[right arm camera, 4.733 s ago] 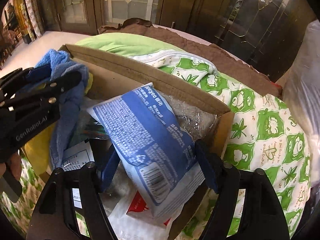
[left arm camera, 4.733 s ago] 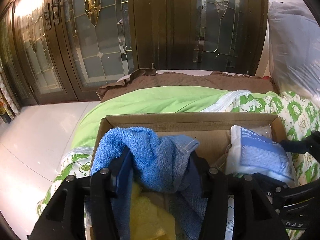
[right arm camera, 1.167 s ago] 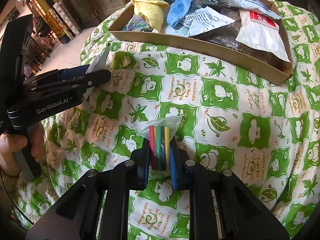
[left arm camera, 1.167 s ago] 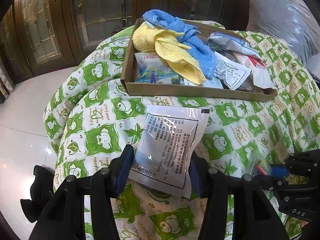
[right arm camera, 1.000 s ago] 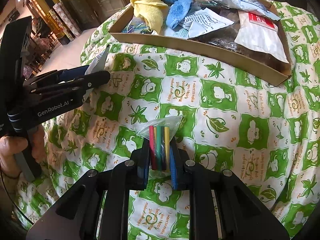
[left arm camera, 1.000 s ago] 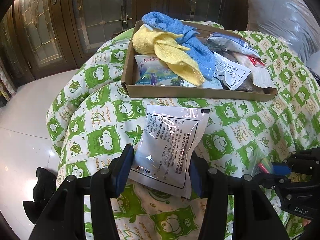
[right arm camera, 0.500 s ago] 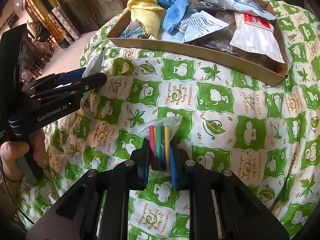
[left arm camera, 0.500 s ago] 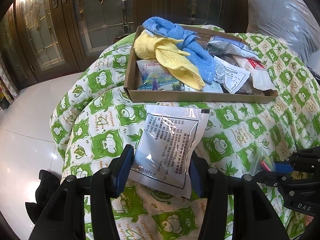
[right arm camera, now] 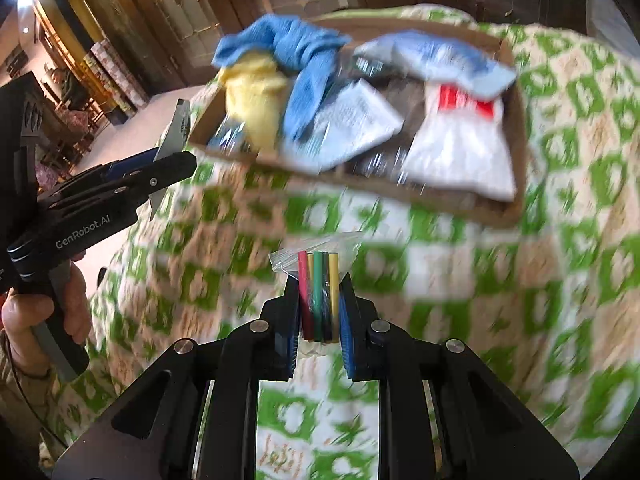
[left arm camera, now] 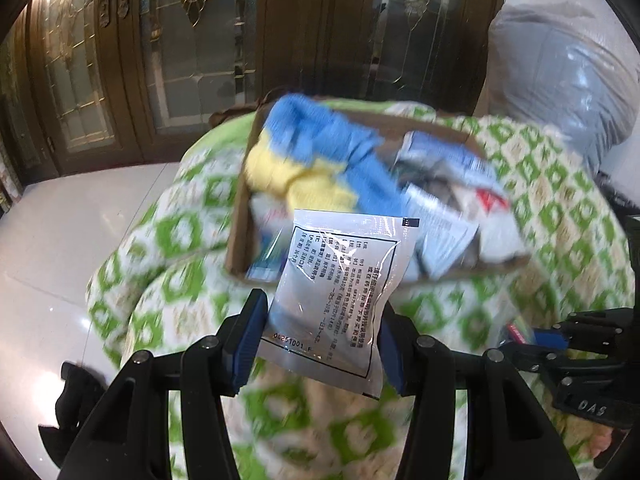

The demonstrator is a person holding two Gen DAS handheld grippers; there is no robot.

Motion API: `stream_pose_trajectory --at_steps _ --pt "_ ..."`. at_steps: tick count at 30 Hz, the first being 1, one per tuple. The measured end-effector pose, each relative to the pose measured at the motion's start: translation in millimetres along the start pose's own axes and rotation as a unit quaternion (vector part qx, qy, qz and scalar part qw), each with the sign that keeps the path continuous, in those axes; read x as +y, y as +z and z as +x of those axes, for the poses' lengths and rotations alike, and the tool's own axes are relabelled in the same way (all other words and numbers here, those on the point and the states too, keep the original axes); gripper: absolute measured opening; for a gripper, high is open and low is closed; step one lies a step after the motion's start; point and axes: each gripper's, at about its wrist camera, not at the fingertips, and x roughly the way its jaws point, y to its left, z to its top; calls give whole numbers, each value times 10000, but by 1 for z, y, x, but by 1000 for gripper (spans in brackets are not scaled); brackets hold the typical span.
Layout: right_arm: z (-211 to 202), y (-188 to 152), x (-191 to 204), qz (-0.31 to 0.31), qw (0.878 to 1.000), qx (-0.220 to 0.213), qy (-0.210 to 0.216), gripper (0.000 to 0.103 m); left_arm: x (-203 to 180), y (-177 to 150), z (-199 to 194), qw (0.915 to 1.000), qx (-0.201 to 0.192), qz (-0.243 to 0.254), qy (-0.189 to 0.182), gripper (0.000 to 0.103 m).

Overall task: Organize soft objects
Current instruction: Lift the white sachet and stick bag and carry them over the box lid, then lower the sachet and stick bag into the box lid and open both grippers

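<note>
Blur smeared both views, so fine detail was lost to me. My left gripper (left arm camera: pixel 320 328) pinched a silver-white sachet (left arm camera: pixel 340 280) with black print, its blue pads pressed on the lower edges; the sachet stood in the centre of the left wrist frame, lifted off the green-and-white frog-print quilt (left arm camera: pixel 168 236). My right gripper (right arm camera: pixel 319 312) was nearly pressed together, clamping a small clear bag of coloured sticks (right arm camera: pixel 318 280), red, green and yellow, at the lower centre of its frame.

I saw the shallow cardboard box (right arm camera: pixel 516 208) lying on the quilt in the upper half of both views. It held a blue towel (right arm camera: pixel 304 64) draped over a yellow cloth (right arm camera: pixel 256 96) at its left end, a white printed packet (right arm camera: pixel 356 120) in the middle, and a white pouch with a red label (right arm camera: pixel 460 136) and a blue-and-white packet (right arm camera: pixel 444 56) to the right. The box's near wall faced both grippers, well apart from them, with open quilt between.

At the left edge of the right wrist frame, the person's hand (right arm camera: pixel 36 312) gripped the left tool's handle. White tiled floor (left arm camera: pixel 60 216) lay left of the quilt's edge, and wooden doors with leaded glass (left arm camera: pixel 192 40) filled the top.
</note>
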Motion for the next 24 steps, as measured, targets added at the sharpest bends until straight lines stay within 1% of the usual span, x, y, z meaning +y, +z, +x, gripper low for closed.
stream_pose_trajectory --at_steps 3,7,12,16,24 --pt "-5 23 -4 -26 9998 -138 -161 16 -11 25 5 9999 -114 52 -103 52" --pt "-9 49 -10 -54 9989 -306 -358 16 -24 55 14 9995 -223 218 -74 52" --pt "-9 64 -14 -32 9982 -414 -426 16 -29 80 29 9993 -237 299 38 52" --pt "1 71 -12 -26 9980 -434 -464 16 -28 89 42 9995 -183 230 81 52" --pt "18 85 -22 48 9975 -505 -495 16 -24 96 58 9995 -104 212 210 52"
